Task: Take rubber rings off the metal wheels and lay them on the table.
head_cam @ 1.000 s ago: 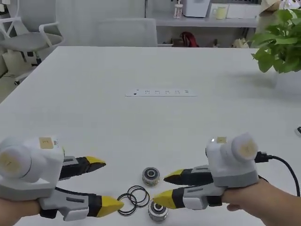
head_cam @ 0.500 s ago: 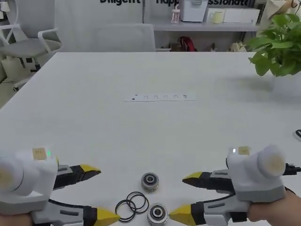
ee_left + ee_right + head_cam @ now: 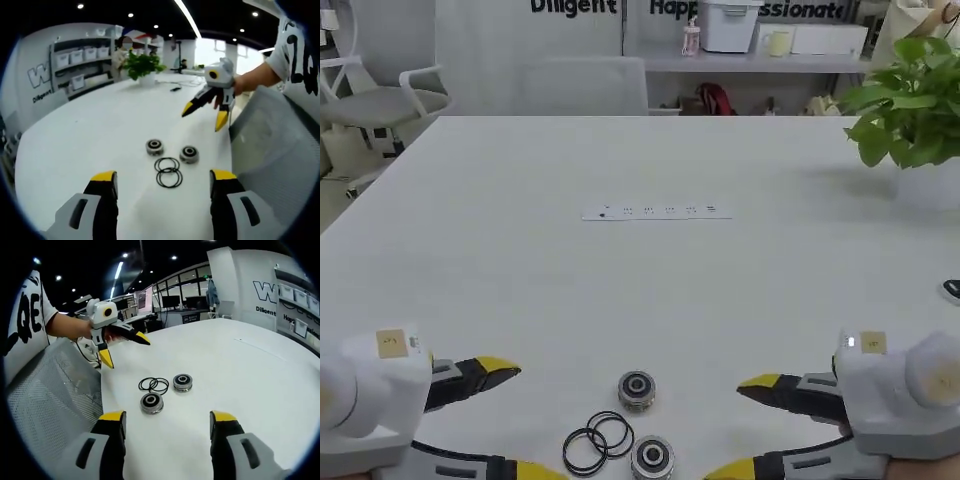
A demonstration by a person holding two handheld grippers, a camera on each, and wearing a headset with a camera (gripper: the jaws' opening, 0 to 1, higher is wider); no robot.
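Two metal wheels lie on the white table (image 3: pixel 650 290) near its front edge: one further out (image 3: pixel 637 388) (image 3: pixel 154 146) (image 3: pixel 182 382) and one closer to me (image 3: pixel 652 457) (image 3: pixel 189 154) (image 3: pixel 151 402). A small cluster of loose black rubber rings (image 3: pixel 595 440) (image 3: pixel 168 171) (image 3: pixel 154 384) lies flat just left of them. My left gripper (image 3: pixel 520 420) (image 3: pixel 163 176) (image 3: pixel 126 352) is open and holds nothing, left of the rings. My right gripper (image 3: pixel 735 428) (image 3: pixel 168 416) (image 3: pixel 203 118) is open and holds nothing, right of the wheels. Neither touches anything.
A flat white strip with small markings (image 3: pixel 656 212) lies mid-table. A potted plant (image 3: pixel 910 110) stands at the far right and a small dark object (image 3: pixel 952 290) sits at the right edge. An office chair (image 3: pixel 380 95) and shelves stand beyond the table.
Both grippers have drawn back and apart from the wheels and rings, the right one furthest to the right. Wheels and rings have not moved; the head view has tilted up.
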